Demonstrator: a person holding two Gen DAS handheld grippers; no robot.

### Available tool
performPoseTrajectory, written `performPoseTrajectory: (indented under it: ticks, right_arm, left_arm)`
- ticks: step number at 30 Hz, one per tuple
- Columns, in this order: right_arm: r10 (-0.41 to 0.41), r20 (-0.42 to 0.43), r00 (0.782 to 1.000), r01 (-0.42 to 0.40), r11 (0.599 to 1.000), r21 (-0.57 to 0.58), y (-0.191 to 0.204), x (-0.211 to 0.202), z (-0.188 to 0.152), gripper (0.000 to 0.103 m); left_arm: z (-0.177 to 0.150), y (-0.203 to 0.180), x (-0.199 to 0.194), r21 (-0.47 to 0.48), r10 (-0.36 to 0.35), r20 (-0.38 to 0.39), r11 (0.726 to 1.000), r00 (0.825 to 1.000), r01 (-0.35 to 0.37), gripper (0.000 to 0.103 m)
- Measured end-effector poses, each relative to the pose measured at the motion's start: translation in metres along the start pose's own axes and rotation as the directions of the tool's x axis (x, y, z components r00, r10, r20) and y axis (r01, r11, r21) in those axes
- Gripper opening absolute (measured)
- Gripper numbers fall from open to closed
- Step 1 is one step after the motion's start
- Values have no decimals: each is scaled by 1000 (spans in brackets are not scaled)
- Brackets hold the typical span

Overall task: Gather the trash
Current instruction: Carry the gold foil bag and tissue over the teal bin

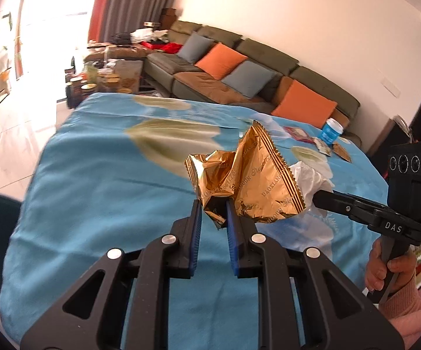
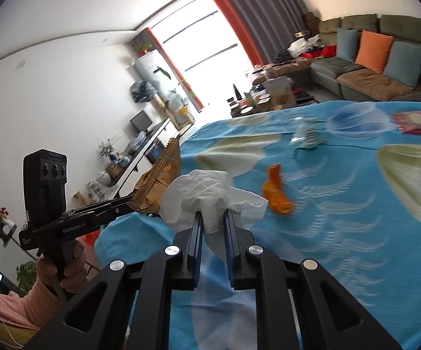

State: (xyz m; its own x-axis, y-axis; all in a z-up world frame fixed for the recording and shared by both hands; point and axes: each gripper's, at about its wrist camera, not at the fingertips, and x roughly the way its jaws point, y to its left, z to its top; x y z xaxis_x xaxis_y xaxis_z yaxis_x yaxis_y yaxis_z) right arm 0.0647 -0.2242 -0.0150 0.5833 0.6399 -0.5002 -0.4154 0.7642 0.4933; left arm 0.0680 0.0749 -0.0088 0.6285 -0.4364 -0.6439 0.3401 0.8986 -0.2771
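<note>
At frame centre, the left gripper pinches a crumpled gold wrapper between its fingers, lifted clear of the blue table; the right gripper clamps a white tissue, apparently bound for disposal; orange peel remains at centre right.

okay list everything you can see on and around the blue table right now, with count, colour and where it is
gold wrapper: one, gold foil, clamped in left gripper
tissue: one, white, clamped in right gripper
orange peel: one, orange, on tablecloth
clear wrapper: one, blurred, mid-table
red packet: one, far side
cup: one, blue and white, far edge
tablecloth: one, blue
sofa: one, green, orange and grey cushions
left gripper: black, shut
right gripper: black, shut
</note>
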Motion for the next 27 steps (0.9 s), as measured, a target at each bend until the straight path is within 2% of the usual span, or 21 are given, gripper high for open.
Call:
performPoseTrajectory:
  ticks: [14,27]
  right_arm:
    - [86,-100,991,-96,990,-99,59,53,6,13]
    - [153,-181,972,-187,964,-188,113,98,11,13]
  left_arm:
    - [-32,65,-66,-111,113,65,988,992,-105,17]
    - [-60,130,-123,-230,228,101,952,968,-200,17]
